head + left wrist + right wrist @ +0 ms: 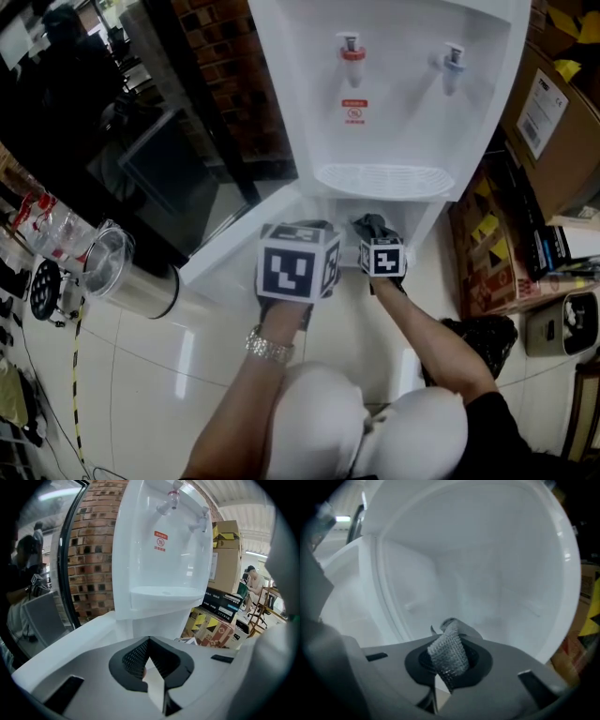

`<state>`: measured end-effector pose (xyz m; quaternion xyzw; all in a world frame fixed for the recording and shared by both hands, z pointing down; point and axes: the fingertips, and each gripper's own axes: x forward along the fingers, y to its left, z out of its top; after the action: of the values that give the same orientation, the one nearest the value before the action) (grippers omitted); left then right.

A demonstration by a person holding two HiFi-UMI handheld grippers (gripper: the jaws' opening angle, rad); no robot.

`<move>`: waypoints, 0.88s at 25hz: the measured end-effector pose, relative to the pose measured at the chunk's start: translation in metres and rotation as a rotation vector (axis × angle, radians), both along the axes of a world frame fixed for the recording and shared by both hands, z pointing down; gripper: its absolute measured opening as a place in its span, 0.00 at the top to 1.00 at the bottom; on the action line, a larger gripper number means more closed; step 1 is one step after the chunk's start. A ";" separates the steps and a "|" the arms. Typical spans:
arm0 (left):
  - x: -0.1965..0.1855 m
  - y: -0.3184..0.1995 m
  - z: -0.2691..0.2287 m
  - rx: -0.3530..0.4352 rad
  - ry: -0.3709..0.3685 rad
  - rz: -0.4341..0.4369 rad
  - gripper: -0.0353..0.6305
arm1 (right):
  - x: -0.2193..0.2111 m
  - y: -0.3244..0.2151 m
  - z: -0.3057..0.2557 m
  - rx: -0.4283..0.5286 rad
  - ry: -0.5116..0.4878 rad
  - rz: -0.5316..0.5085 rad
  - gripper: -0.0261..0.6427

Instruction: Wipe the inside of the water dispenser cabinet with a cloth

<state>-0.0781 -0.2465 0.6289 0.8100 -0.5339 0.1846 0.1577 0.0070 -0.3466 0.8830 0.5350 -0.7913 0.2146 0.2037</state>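
Wiping is judged to be just starting: the grey cloth is pinched in the right claw at the mouth of the open white cabinet. The left claw is held closed and empty outside. Next, the cloth must be pressed against an inner wall.

Glossy pale floor tiles fill the lower half, catching streaks of light. At eleven o'clock, a brick wall rises behind a dark glass panel. Cardboard boxes stack up at two o'clock, and a steel bin sits at nine.
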 end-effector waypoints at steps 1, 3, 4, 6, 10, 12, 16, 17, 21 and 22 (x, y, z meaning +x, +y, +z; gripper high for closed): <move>-0.001 0.000 0.000 -0.001 0.002 -0.003 0.94 | -0.020 0.003 -0.006 0.023 -0.020 -0.068 0.93; -0.003 0.000 0.000 0.000 0.005 -0.007 0.94 | -0.050 0.010 -0.009 0.044 -0.042 -0.174 0.93; -0.004 0.001 0.000 -0.001 0.007 -0.009 0.94 | -0.057 0.012 -0.005 0.034 -0.043 -0.195 0.93; -0.005 0.002 0.001 -0.004 0.011 -0.013 0.94 | -0.053 0.013 0.008 -0.006 -0.037 -0.178 0.93; -0.007 0.001 -0.002 0.008 0.021 -0.017 0.94 | 0.007 0.000 0.027 -0.058 0.046 -0.011 0.93; -0.006 0.001 -0.004 0.011 0.021 -0.014 0.94 | 0.048 -0.008 0.019 -0.040 0.088 0.112 0.93; 0.000 0.000 -0.003 0.009 0.020 0.000 0.94 | 0.081 -0.012 0.006 -0.008 0.099 0.207 0.93; 0.002 -0.001 -0.002 0.008 0.020 0.003 0.94 | 0.076 -0.012 0.000 0.006 0.085 0.199 0.93; 0.002 -0.001 -0.003 0.010 0.012 0.009 0.94 | 0.022 -0.009 -0.020 0.073 0.017 0.069 0.93; 0.000 -0.001 -0.004 0.010 0.009 0.007 0.94 | 0.005 -0.006 -0.020 0.082 0.010 0.023 0.93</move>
<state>-0.0777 -0.2471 0.6249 0.8136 -0.5311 0.1787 0.1553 0.0119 -0.3526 0.8630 0.5529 -0.7924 0.1816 0.1830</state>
